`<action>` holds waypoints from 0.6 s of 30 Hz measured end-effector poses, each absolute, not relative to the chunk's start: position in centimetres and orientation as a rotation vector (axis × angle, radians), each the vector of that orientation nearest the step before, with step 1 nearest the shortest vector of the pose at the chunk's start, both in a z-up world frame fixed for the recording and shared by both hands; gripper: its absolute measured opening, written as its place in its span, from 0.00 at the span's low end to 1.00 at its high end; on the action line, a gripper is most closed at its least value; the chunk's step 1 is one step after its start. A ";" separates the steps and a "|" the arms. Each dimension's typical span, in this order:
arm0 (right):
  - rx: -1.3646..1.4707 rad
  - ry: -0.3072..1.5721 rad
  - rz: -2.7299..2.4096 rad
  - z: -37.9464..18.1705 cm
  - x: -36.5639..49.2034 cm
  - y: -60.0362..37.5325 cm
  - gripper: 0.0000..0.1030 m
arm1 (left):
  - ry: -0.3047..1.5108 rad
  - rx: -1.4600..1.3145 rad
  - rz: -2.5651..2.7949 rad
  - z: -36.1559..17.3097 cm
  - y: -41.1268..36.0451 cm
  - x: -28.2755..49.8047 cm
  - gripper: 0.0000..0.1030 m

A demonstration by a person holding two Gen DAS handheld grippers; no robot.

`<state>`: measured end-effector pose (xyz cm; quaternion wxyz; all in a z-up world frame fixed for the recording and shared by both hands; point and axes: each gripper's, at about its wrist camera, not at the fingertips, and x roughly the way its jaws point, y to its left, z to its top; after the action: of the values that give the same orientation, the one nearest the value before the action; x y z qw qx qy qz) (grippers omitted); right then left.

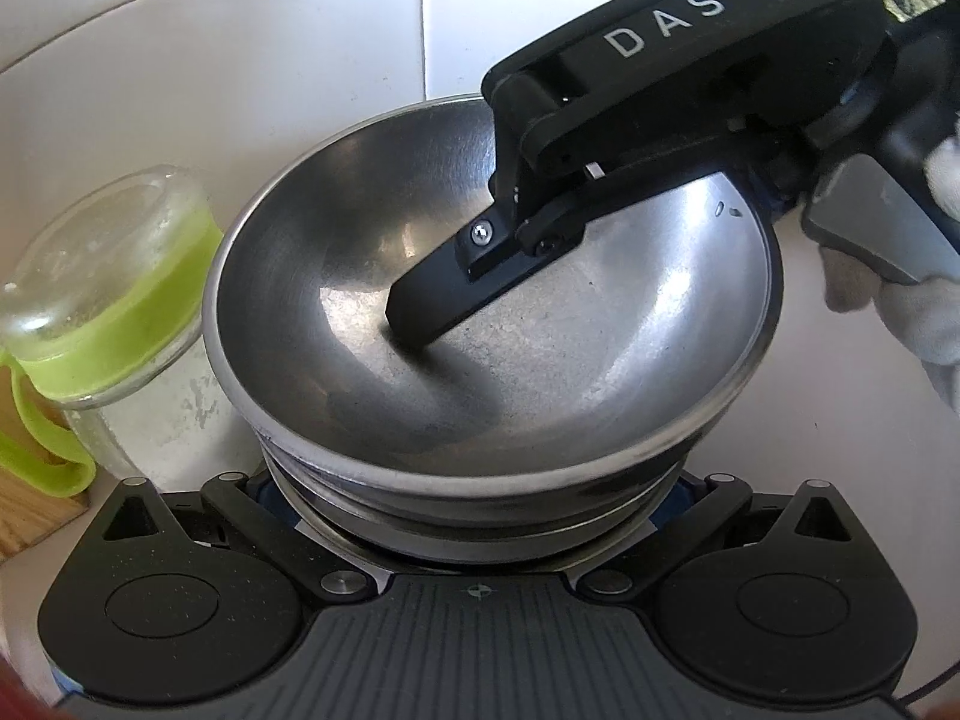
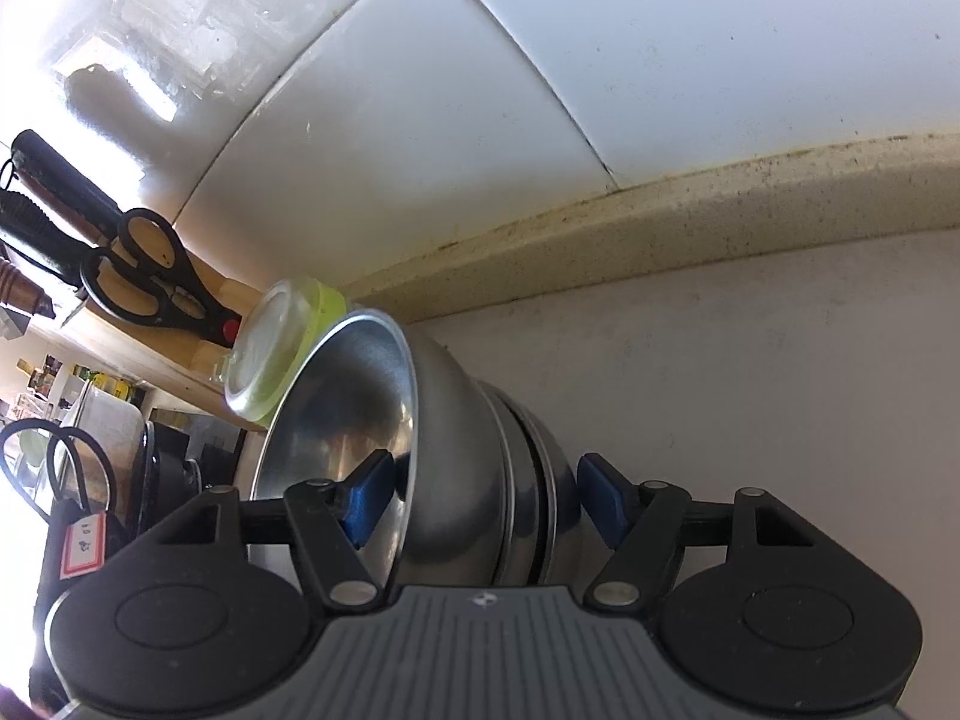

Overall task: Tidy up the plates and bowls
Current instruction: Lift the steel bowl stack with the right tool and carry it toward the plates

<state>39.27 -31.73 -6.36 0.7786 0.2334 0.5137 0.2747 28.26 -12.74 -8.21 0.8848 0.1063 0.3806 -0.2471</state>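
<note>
A stack of steel bowls sits directly ahead of the left gripper, nested one inside another. In the left wrist view the top bowl's mouth opens upward and tilts slightly toward the camera. The lower bowls of the stack crowd in between the left gripper's linkage arms; its fingertips are hidden under the stack, so I cannot tell whether they are spread or pressing.

The right gripper reaches in from the upper right, one black finger lying inside the top bowl with its tip touching the inner wall. In the right wrist view the stack lies with its axis running left to right, mouth to the left. The right gripper is spread wide: one blue pad inside the rim, the other outside by the stack's base.

Just left of the left gripper, a glass jar with a green band stands touching the stack, on the white table.
</note>
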 end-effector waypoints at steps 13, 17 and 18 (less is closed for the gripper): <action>0.537 1.097 0.599 -7.0 38.7 -31.2 0.74 | 0.731 0.210 -0.518 -9.0 -12.1 27.3 1.00; 0.548 1.103 0.594 -7.0 38.0 -31.5 0.73 | 0.734 0.208 -0.510 -9.0 -12.3 26.3 1.00; 0.552 1.103 0.591 -7.1 37.9 -31.7 0.73 | 0.740 0.212 -0.512 -9.0 -12.4 26.2 1.00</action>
<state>37.94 -31.65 -7.07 0.7750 0.2552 0.5096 0.2731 26.21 -12.42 -8.97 0.8950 0.1021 0.3571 -0.2471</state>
